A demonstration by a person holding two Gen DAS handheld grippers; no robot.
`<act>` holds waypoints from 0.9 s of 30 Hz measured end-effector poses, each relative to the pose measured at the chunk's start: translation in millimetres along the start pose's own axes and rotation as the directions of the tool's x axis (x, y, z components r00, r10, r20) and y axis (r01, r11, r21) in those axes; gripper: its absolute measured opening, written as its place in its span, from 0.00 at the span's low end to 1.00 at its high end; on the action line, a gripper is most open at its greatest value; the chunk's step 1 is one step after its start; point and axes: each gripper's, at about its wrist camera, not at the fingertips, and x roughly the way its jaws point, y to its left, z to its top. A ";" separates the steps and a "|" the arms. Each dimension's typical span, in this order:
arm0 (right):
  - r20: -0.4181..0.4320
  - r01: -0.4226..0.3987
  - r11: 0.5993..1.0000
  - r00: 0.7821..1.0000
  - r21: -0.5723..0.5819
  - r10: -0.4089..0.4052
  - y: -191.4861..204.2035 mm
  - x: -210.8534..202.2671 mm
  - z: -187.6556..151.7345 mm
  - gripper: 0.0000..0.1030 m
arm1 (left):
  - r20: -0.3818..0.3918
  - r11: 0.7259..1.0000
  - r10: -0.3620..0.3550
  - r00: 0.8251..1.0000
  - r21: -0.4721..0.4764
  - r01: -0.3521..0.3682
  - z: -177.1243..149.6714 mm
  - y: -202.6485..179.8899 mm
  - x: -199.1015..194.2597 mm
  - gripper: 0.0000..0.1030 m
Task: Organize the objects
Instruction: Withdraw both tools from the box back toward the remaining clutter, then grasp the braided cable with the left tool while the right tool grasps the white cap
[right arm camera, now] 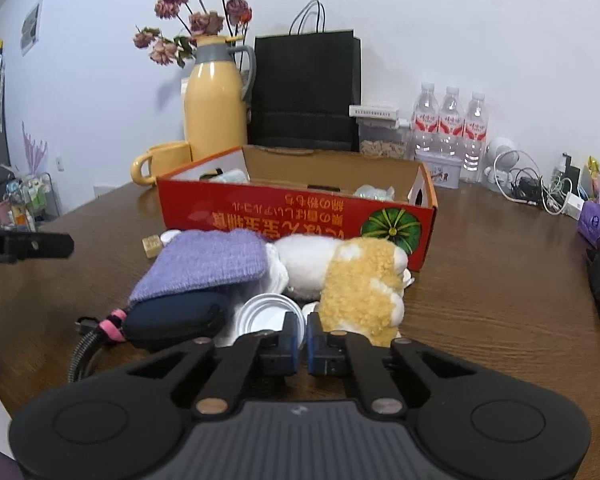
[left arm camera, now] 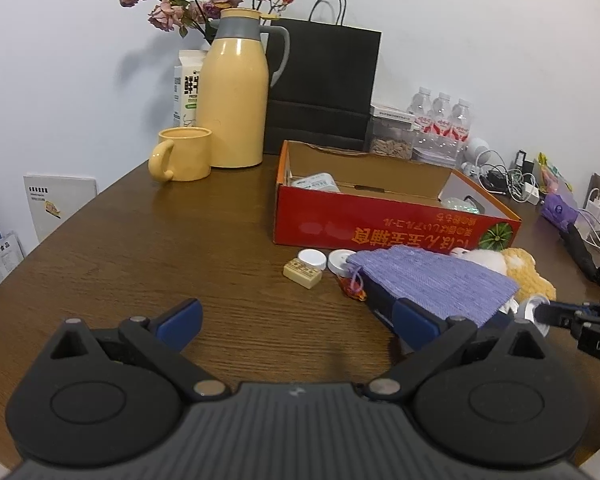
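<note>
Left tongs [left arm camera: 298,326]: spread wide, nothing between the blue pads, low over the bare brown surface [left arm camera: 140,248]; the right pad sits just beside the dark pouch.
Right tongs [right arm camera: 303,338]: pads drawn nearly together at the rim of a white round lid [right arm camera: 268,314]; a thin pale edge shows in the slit, but whether the rim is pinched there is hard to make out.
Pile to be sorted: in front of the red cardboard box [right arm camera: 300,220], just beside its long wall.
Purple knitted cloth [right arm camera: 208,266]: draped over a dark pouch [right arm camera: 172,320], hiding most of it.
Plush toy [right arm camera: 360,280]: yellow and white, lying on its side against the box; its far end is covered by the cloth.
Small pieces: a tan block [left arm camera: 302,274] and two white caps [left arm camera: 312,258] left of the cloth; an orange wrapper under its corner is too hidden to identify.
Box contents: only pale tops show above the wall.
Behind: yellow jug [left arm camera: 234,96], yellow mug [left arm camera: 184,154], black paper bag [left arm camera: 324,80], water bottles [right arm camera: 450,128].
Right edge: cables and chargers, tangled, cut off.
</note>
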 end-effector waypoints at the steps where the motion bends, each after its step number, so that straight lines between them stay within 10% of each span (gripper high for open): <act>1: 0.007 0.003 1.000 1.000 0.001 -0.003 -0.6 -1.8 0.5 0.04 | -0.004 1.000 -0.004 1.000 0.003 0.004 -0.5 -1.8 0.2 1.00; 27: 0.048 -0.076 0.997 0.996 0.003 0.076 -12.3 -7.3 8.5 0.04 | -0.219 0.955 -0.169 0.961 0.206 0.215 -36.0 -83.9 26.6 1.00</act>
